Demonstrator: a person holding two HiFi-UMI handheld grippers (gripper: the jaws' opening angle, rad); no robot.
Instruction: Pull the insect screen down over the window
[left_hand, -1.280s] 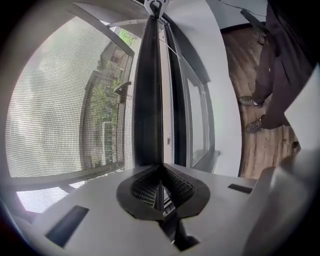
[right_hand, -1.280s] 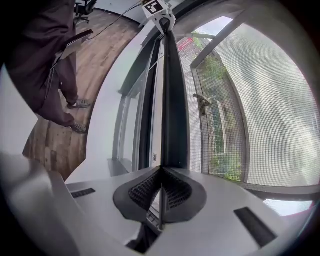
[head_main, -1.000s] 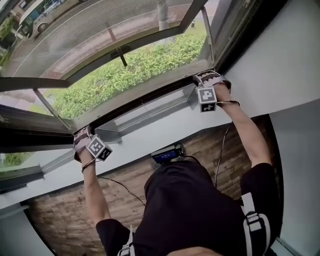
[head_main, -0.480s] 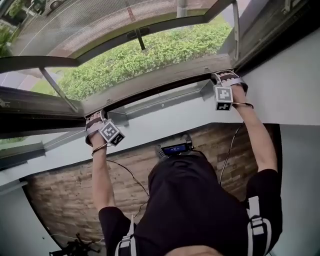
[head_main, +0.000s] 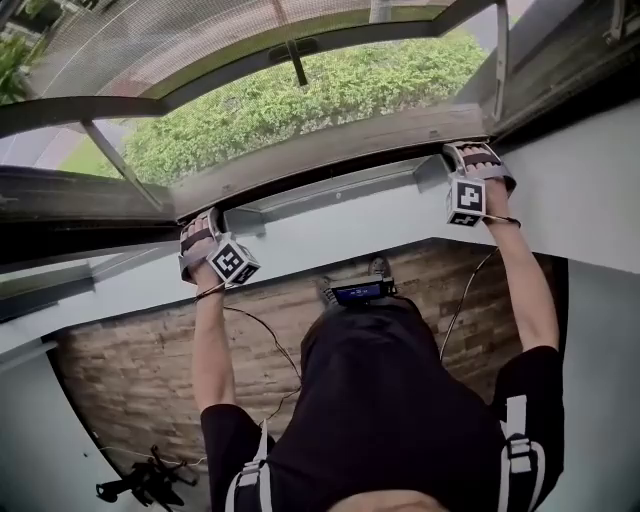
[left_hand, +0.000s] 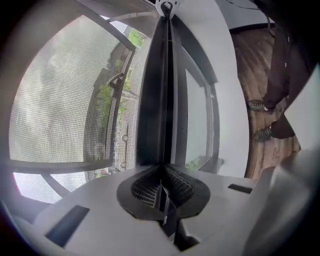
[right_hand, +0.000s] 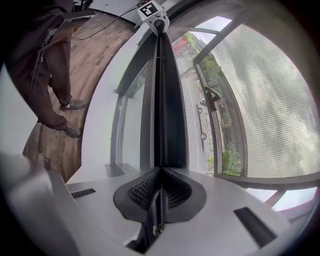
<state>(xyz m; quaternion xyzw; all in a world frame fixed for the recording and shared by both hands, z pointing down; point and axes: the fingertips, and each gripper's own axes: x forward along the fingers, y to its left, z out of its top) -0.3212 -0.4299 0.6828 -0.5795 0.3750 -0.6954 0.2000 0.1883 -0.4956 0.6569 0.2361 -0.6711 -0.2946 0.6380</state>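
Note:
The insect screen's dark bottom bar (head_main: 330, 165) runs across the window opening, with grey mesh (head_main: 150, 40) above it. My left gripper (head_main: 200, 218) grips the bar's left end and my right gripper (head_main: 472, 152) its right end. In the left gripper view the jaws (left_hand: 162, 172) are shut on the bar's thin edge; the bar (left_hand: 160, 100) runs off to the other gripper (left_hand: 165, 7), mesh (left_hand: 60, 100) to its left. In the right gripper view the jaws (right_hand: 160, 175) are shut on the same bar (right_hand: 165, 100), mesh (right_hand: 260, 100) to its right.
Beyond the screen an outward-opening sash with a black handle (head_main: 297, 55) stands over a green hedge (head_main: 330, 90). A white sill and wall (head_main: 330, 235) lie just below the bar. Under me are a wooden floor (head_main: 130, 380), cables and a black stand (head_main: 150, 485).
Both grippers have come down together with the bar, which now sits closer to the white sill. Both grips are unchanged.

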